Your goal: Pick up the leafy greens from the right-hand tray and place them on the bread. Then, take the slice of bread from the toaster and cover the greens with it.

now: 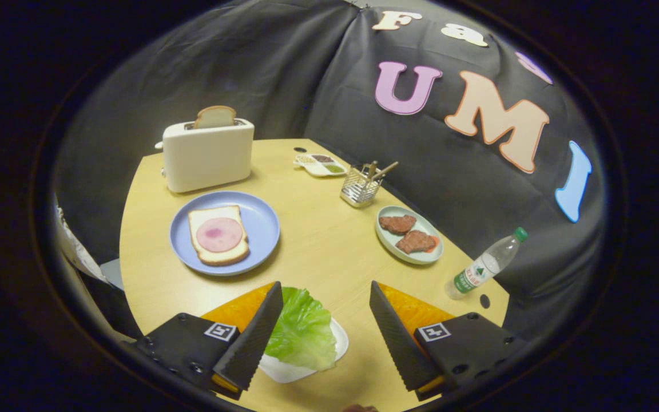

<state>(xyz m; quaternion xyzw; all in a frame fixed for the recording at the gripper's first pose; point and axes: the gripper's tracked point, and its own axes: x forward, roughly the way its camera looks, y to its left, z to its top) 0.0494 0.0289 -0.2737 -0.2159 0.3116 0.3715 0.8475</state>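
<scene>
Lying on a small white tray [301, 366], the leafy greens [302, 335] sit between the fingers of the gripper [326, 337], closer to the left finger, whose ribbed pad overlaps the leaf's left edge. The fingers are spread wide apart and grip nothing; the right finger stands well clear of the leaf. Whether the left pad touches the leaf or only hangs above it cannot be told.

At 11 o'clock from the greens, beyond the fingers, a blue plate [261, 220] carries the bread [218, 236] with a pink round of ham [219, 234] on top. Further on at 11 o'clock stands the toaster [207, 154], a second slice of bread [215, 116] upright in its slot.

At 1 o'clock: a wire holder [359, 186] with utensils, a small divided dish [321, 165] behind it, and a pale green plate [389, 239] with two patties. At 3 o'clock a water bottle [487, 264] stands near the table [324, 246] edge.

Judgement: pick-up of the greens not yet done. Risks from here:
- Leaf off-centre; closing now may pinch only a thin edge, so it tears or slips out.
- Closing too low may catch the tray rim and lift or drag the tray.
- A limp leaf may drape and land off the ham.
</scene>
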